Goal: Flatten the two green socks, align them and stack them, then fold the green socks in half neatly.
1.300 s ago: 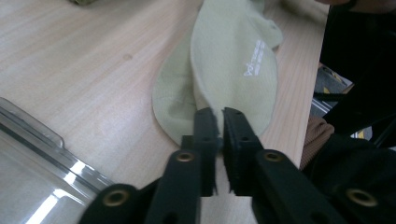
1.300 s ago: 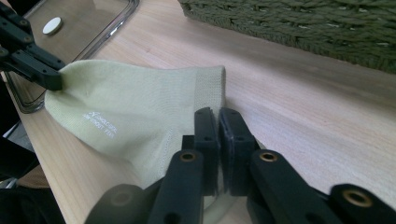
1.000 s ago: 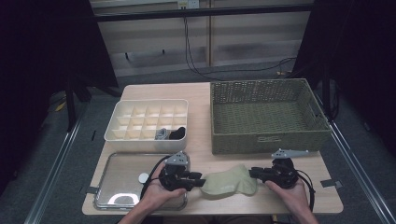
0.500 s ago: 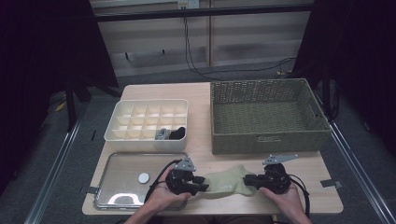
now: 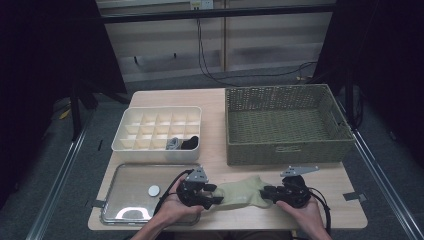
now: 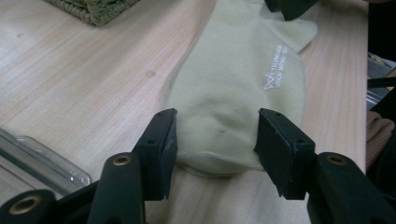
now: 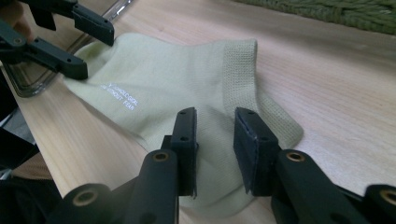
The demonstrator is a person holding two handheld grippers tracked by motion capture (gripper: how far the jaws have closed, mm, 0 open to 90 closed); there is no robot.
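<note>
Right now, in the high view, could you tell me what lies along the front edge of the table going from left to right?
Clear tray → left tool → pale green sock, lying flat between the two tools → right tool.

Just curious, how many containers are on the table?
3: a white divided box back left, a wicker basket back right, a clear tray front left.
</note>
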